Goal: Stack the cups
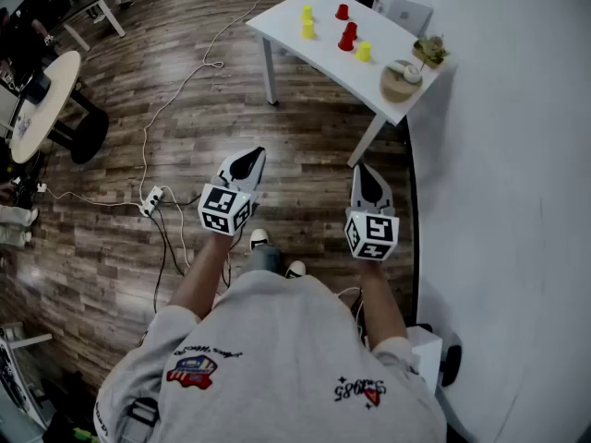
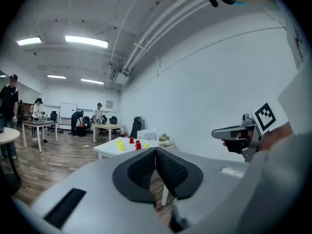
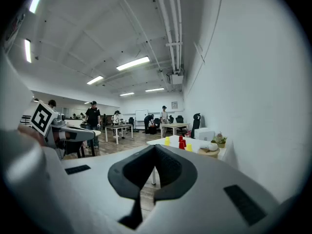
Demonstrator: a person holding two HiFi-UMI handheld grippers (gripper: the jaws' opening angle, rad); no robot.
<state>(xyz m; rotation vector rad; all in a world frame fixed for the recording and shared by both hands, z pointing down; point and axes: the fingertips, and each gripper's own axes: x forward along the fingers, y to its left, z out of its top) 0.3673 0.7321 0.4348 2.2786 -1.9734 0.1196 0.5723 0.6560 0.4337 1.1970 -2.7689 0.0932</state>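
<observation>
Plainly, the relation that matters is distance. The red cups [image 1: 348, 35] and yellow cups [image 1: 307, 29] stand on the white desk [image 1: 277, 26] well ahead of both grippers, with a stretch of bare wooden floor [image 1: 185, 109] between, so nothing is within reach yet. The left gripper [image 1: 249, 161] has its jaws pressed together on nothing, and along its own line the cups sit far ahead and a little to the left of the jaw tips. The right gripper [image 1: 367, 175] is likewise closed and empty, and from it the cups lie far ahead and slightly to the right. Both grippers point roughly level toward the desk. By my reading the right gripper is somewhat nearer, since the near corner of the desk lies almost straight beyond it, while the left one is angled across toward the desk. The cups stand apart from one another in a loose cluster. They are too small here to tell whether their mouths face up or down. Both grippers would probably need to open before any cup could be taken.
</observation>
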